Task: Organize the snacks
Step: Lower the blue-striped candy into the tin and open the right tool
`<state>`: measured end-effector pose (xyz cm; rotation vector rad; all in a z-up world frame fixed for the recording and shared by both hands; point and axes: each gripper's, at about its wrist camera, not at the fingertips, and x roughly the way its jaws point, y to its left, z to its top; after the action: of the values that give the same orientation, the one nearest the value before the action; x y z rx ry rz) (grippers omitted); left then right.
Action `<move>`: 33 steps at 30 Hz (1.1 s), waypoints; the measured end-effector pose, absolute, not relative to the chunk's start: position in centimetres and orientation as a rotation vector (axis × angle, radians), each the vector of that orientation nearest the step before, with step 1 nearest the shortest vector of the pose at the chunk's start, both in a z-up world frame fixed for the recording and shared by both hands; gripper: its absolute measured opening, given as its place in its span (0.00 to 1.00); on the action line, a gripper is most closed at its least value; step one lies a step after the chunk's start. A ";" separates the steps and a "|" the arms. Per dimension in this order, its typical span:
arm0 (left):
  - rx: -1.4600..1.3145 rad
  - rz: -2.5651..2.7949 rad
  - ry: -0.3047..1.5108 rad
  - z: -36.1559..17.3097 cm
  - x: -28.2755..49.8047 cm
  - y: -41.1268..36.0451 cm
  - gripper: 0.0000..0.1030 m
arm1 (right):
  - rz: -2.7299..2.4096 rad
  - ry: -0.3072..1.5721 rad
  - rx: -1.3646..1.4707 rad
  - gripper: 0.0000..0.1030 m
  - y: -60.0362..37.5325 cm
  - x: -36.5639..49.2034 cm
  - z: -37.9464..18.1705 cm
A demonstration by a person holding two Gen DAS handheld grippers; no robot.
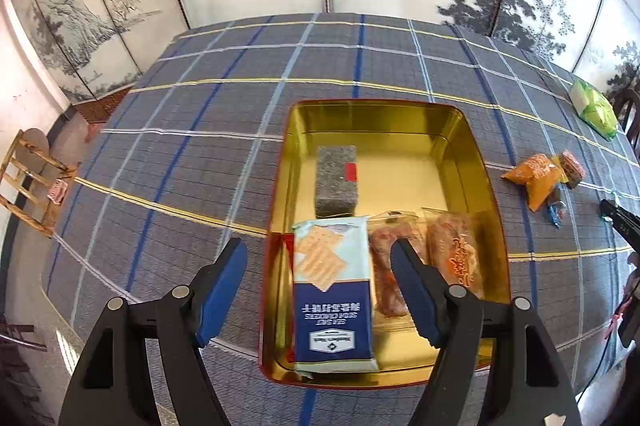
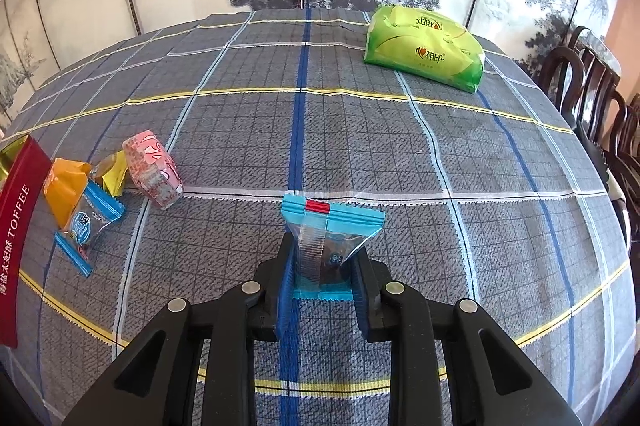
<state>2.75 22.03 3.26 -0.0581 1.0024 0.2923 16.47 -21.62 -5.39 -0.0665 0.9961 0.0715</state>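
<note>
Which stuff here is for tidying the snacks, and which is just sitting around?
For the job:
- gold tin
- soda cracker pack in the tin
- blue candy wrapper held in the right gripper
- loose snacks beside the tin
- left gripper, open above the tin

Just lying about:
- green tissue pack
- wooden stool
- dark chairs

In the tin on the table, a cracker pack is laid at the near left, two packets to its right, a block behind.
</note>
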 end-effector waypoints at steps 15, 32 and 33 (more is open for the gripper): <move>-0.149 0.393 0.976 2.6 -0.4 25.3 0.71 | 0.396 0.899 -0.104 0.25 -8.0 14.3 1.3; -0.193 0.518 1.009 1.9 -4.2 29.6 0.71 | 0.704 0.955 -0.240 0.25 10.2 13.0 -0.6; -0.196 0.522 1.010 1.9 -4.4 29.8 0.71 | 0.705 0.968 -0.253 0.25 10.9 13.2 -1.0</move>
<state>-4.38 29.78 1.90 -0.1963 1.0096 0.5225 13.22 10.90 -1.04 -0.2529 0.9677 0.7052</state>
